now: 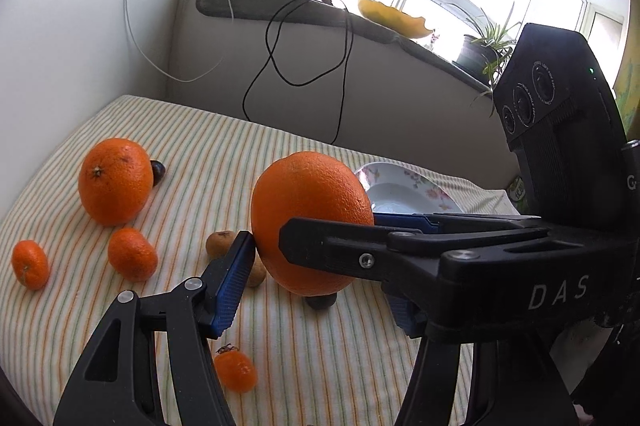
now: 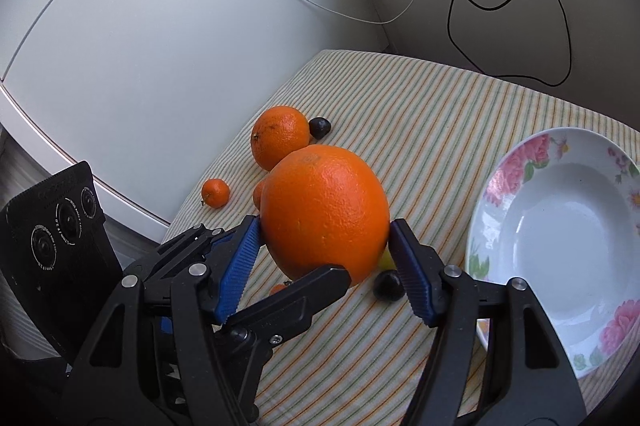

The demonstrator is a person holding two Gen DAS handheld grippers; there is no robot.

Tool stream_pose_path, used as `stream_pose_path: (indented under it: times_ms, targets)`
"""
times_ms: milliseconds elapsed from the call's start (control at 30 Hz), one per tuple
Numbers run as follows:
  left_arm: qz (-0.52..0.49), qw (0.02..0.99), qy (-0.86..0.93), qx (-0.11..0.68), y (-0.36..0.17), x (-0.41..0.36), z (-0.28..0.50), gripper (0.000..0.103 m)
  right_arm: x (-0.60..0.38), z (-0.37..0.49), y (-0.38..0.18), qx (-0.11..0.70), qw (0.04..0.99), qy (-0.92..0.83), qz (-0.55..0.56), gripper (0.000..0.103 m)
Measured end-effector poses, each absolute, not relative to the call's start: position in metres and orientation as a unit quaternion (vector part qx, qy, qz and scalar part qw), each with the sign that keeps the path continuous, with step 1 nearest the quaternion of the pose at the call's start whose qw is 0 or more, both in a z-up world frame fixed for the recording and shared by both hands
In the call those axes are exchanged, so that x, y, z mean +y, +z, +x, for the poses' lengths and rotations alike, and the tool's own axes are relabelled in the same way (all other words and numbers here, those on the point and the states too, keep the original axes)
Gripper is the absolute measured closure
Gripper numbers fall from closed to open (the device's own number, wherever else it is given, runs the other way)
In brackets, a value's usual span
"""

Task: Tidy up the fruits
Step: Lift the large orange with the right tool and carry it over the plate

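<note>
Striped cloth (image 1: pixel 328 366) covers the desk. Both the left gripper (image 1: pixel 320 238) and right gripper (image 2: pixel 324 254) clamp one big dimpled orange (image 2: pixel 324 214). Only the right view shows the whole flowered plate (image 2: pixel 500 182).

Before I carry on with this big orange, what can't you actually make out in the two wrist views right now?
- Left wrist: the left gripper's right finger is hidden behind the right gripper's black arm.
- Left wrist: plate front half covered by that gripper and the large orange.
- Right wrist: dark fruit and a yellowish scrap beside it, mostly behind the orange and blue pad.
- Right wrist: plate cut off by the right edge.
</note>
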State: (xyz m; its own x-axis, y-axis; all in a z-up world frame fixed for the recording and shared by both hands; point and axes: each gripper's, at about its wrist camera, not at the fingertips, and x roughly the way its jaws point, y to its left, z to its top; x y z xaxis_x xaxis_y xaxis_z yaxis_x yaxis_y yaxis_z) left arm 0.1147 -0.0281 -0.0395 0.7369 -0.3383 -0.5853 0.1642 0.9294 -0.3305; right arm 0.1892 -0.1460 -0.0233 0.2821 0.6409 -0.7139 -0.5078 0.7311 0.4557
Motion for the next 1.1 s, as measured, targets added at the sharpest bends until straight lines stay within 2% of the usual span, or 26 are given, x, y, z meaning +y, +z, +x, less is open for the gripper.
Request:
stream_pose_path:
  times_ms: [500, 1100]
  targets:
    - [-0.101, 0.921, -0.183, 0.329, -0.025, -0.082, 0.135, 0.043, -0.208, 0.194, -0.007, 0.462, 0.82, 0.326, 0.09, 0.034]
    - [-0.104, 0.902, -0.22, 0.356, -0.044, -0.129, 0.167, 0.043, -0.265, 0.213, -0.025, 0.473, 0.83, 0.277, 0.105, 0.034]
